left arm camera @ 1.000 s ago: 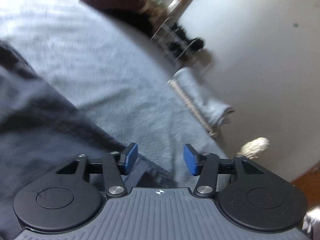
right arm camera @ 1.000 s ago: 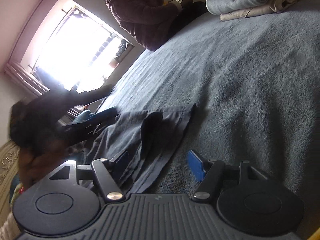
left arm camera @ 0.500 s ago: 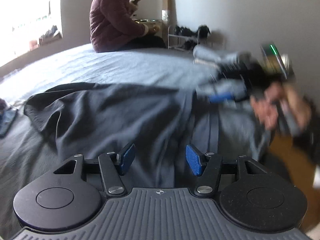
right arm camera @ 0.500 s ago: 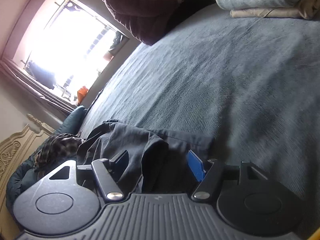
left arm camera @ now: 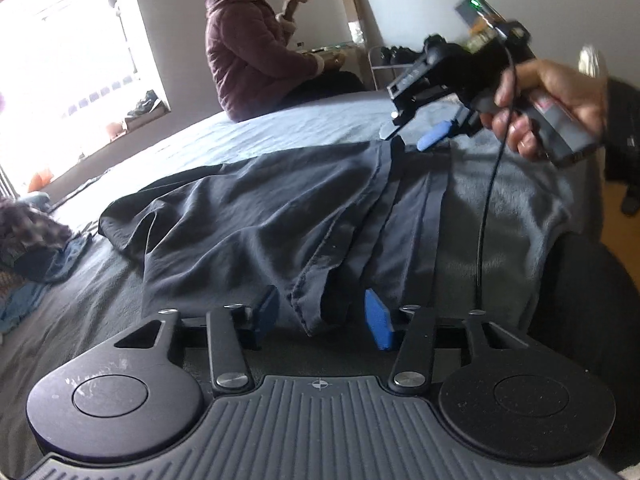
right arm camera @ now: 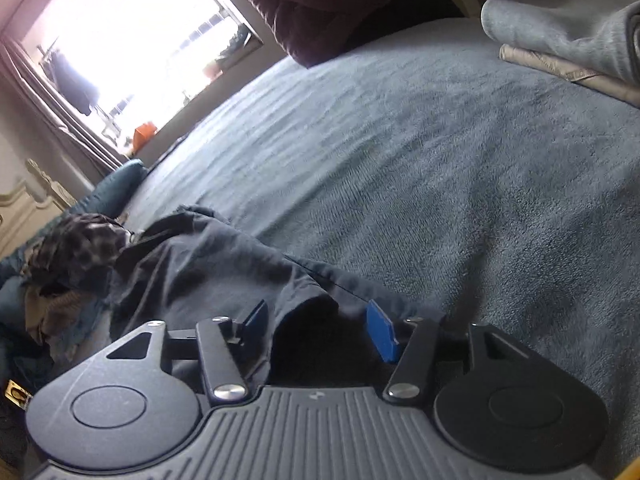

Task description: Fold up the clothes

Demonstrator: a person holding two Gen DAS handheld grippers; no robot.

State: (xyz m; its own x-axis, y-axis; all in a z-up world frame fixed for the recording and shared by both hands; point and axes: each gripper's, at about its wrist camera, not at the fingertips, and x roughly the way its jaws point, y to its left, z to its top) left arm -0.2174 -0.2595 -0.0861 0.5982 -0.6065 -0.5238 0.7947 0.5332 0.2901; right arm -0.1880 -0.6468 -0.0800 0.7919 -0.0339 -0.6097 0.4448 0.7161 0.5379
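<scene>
A dark grey garment (left arm camera: 260, 220) lies crumpled on the grey-blue bed blanket (left arm camera: 304, 128). My left gripper (left arm camera: 320, 318) is low at its near hem. A hanging corner of the hem (left arm camera: 308, 308) sits between the blue pads, which are closing and stand apart from the cloth. In the left wrist view my right gripper (left arm camera: 412, 138), held by a hand (left arm camera: 540, 108), is at the garment's far edge. In the right wrist view my right gripper (right arm camera: 320, 326) straddles a raised fold of the garment (right arm camera: 200, 264). Its jaws are closing, with gaps on both sides of the fold.
A person in a maroon jacket (left arm camera: 256, 60) sits at the bed's far side. A folded grey and beige stack (right arm camera: 560, 40) lies at the far right. A patterned clothes pile (right arm camera: 76, 248) is beside the garment. The bed's edge and wooden floor (left arm camera: 616, 216) are on the right.
The left view swung from the bed's edge and wall round to the garment and came down to its hem. The right gripper moved in over the garment's fold. Both pairs of jaws narrowed.
</scene>
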